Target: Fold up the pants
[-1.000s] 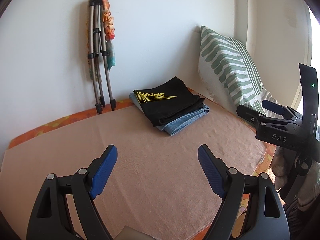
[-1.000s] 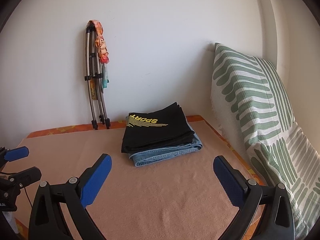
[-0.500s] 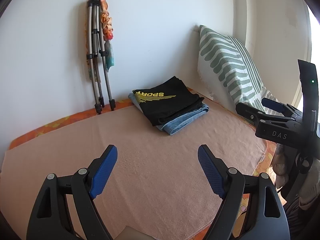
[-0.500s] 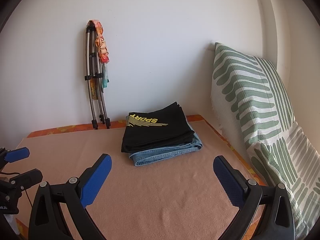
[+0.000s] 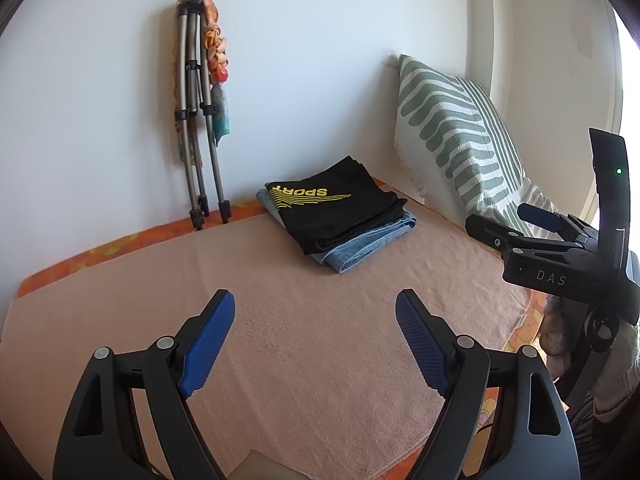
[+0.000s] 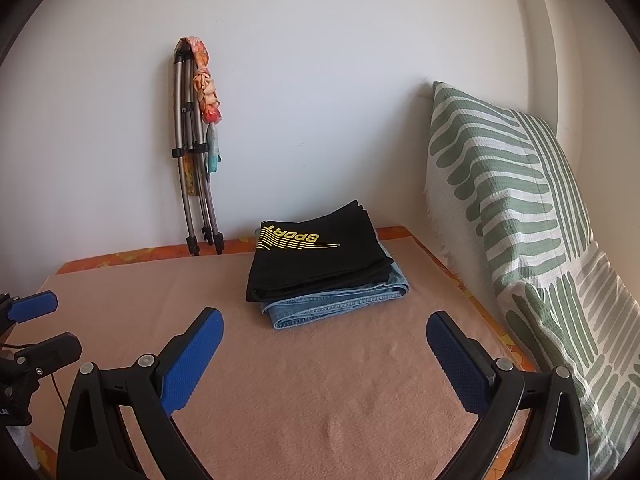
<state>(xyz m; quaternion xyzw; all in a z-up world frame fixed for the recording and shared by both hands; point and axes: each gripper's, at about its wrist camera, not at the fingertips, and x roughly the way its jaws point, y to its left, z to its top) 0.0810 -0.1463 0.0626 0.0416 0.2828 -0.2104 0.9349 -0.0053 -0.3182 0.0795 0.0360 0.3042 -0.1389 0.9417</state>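
Observation:
Folded black pants [image 5: 336,208] with yellow "SPORT" lettering lie on top of folded blue jeans [image 5: 366,246], stacked at the far end of a pink towel [image 5: 304,320] on the bed. The stack also shows in the right wrist view, black pants [image 6: 316,256] over jeans [image 6: 340,304]. My left gripper [image 5: 314,338] is open and empty, held above the towel well short of the stack. My right gripper [image 6: 324,354] is open and empty, also short of the stack. The right gripper shows in the left wrist view at the right edge [image 5: 552,236].
A green-and-white striped pillow [image 6: 516,220] leans against the wall on the right. A folded metal stand with cloth tied on it [image 6: 196,148] leans on the back wall. The orange patterned bed cover [image 5: 120,244] shows around the towel.
Almost nothing has changed. Both grippers stay open and nearly still; the views shift only slightly.

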